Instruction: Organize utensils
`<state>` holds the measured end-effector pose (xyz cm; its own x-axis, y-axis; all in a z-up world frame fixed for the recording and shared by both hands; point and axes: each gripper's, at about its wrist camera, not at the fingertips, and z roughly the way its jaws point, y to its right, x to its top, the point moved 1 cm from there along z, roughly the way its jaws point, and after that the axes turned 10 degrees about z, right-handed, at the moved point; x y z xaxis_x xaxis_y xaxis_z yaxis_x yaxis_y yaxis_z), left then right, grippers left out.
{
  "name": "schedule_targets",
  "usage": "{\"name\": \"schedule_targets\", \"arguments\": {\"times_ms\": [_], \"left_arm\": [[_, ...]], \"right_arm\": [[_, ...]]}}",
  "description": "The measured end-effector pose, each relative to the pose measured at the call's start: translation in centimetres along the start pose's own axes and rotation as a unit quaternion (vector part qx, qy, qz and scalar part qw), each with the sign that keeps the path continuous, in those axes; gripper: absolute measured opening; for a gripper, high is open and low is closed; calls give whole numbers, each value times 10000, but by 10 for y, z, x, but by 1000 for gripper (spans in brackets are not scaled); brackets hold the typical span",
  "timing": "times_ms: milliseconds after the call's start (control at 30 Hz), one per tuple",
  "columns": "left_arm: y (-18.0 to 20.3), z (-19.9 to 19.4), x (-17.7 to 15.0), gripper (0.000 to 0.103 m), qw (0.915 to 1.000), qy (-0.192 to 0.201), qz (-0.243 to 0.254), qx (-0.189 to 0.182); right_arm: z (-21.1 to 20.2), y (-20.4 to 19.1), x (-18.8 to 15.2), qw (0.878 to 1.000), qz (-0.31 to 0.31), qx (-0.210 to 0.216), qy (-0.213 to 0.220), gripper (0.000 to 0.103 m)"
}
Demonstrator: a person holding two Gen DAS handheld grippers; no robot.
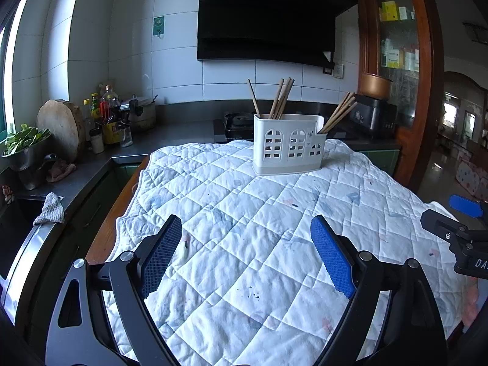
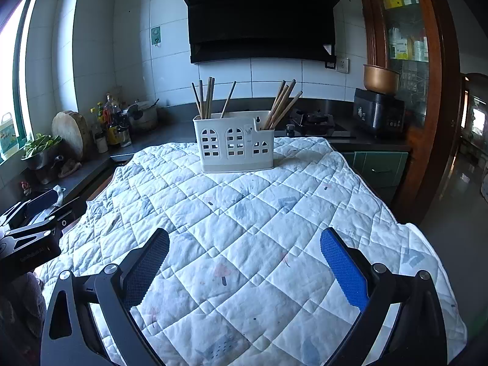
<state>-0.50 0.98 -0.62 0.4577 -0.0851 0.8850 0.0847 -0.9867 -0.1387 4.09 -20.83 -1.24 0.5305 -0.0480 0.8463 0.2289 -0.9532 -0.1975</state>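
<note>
While both views show the same setup, left wrist first: left hand-held gripper (image 1: 245, 253) open wide, nothing between the blue pads, hovering over the near part of the quilted cloth (image 1: 213, 201) on the tabletop. White plastic utensil holder (image 1: 288, 146) stands upright at the far edge of the cloth, well apart from the gripper. Wooden chopsticks (image 1: 282, 99) lean in its tall left compartment, more chopsticks (image 1: 340, 111) in the low right one. Right hand-held gripper (image 1: 457, 228) pokes in at the right edge; partial white letters "DA" on its body, rest cut off.

Right wrist view: right gripper open too, pads empty, over the near cloth. Holder sits far centre, chopsticks in both compartments. Left gripper body at the left edge carries writing, too blurred to read. Range hood (image 2: 262, 15) has a small logo on top, unreadable.

Handling, judged: chopsticks light, stiff, thin, somewhat slick, likely to roll or pivot; pinch mid-shaft or near the exposed top ends. Holder light, could tip if a stick drags.
</note>
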Motion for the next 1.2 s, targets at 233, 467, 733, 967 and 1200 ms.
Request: {"name": "schedule_targets", "arguments": {"times_ms": [233, 467, 733, 967, 1200], "left_arm": [[2, 1, 1, 86, 10000, -26, 31, -44], [3, 1, 1, 86, 10000, -30, 39, -87], [3, 2, 0, 86, 9999, -59, 31, -122], [3, 5, -3, 86, 9998, -109, 30, -155], [3, 7, -5, 86, 9997, -152, 29, -179]], "right_arm": [[0, -2, 0, 10000, -54, 55, -11, 96], [2, -2, -1, 10000, -57, 65, -43, 96], [3, -2, -3, 9999, -70, 102, -68, 96], [6, -4, -7, 9998, -113, 119, -115, 96], [7, -3, -8, 9997, -114, 140, -144, 96]]}}
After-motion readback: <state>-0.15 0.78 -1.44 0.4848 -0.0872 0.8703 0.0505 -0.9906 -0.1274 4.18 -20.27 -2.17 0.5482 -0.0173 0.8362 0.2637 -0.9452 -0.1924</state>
